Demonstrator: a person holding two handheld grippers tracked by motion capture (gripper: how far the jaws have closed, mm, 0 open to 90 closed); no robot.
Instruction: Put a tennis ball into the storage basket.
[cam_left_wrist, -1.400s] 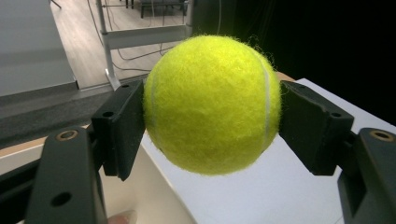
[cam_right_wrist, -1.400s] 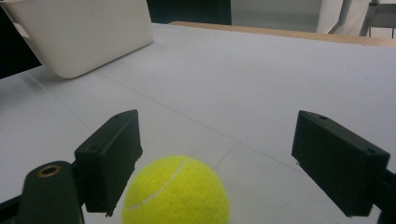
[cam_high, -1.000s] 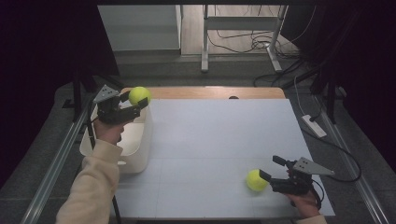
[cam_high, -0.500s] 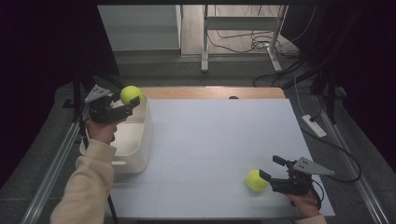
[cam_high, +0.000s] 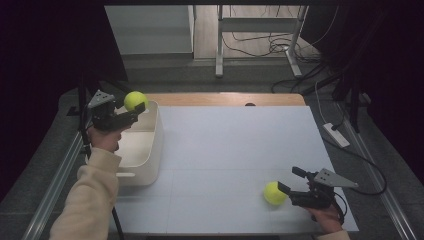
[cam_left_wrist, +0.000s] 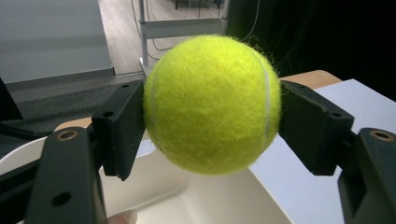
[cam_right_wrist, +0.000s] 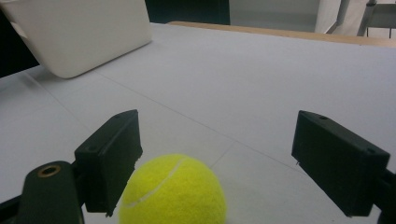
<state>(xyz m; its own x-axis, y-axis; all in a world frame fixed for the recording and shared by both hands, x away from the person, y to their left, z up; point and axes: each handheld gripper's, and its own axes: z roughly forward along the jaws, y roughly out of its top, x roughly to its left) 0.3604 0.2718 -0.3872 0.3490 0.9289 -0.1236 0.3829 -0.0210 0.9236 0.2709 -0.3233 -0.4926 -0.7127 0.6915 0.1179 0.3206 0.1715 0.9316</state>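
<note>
My left gripper (cam_high: 134, 108) is shut on a yellow-green tennis ball (cam_high: 135, 100) and holds it in the air above the far end of the white bin (cam_high: 151, 150). In the left gripper view the ball (cam_left_wrist: 212, 105) is pinched between both black jaws, with the bin's inside (cam_left_wrist: 224, 200) below it. A second tennis ball (cam_high: 274, 193) lies on the white table top near the front right. My right gripper (cam_high: 288, 179) is open just beside it. In the right gripper view this ball (cam_right_wrist: 173, 191) rests low between the jaws, close to the left one.
The white bin (cam_right_wrist: 79, 32) stands at the table's left edge. A wooden strip (cam_high: 225, 98) runs along the far edge. Cables and a power strip (cam_high: 336, 134) lie on the floor to the right. A metal stand (cam_high: 220, 45) is beyond the table.
My left gripper has carried its ball a little to the left, further over the bin. The right gripper and the ball beside it have stayed put.
</note>
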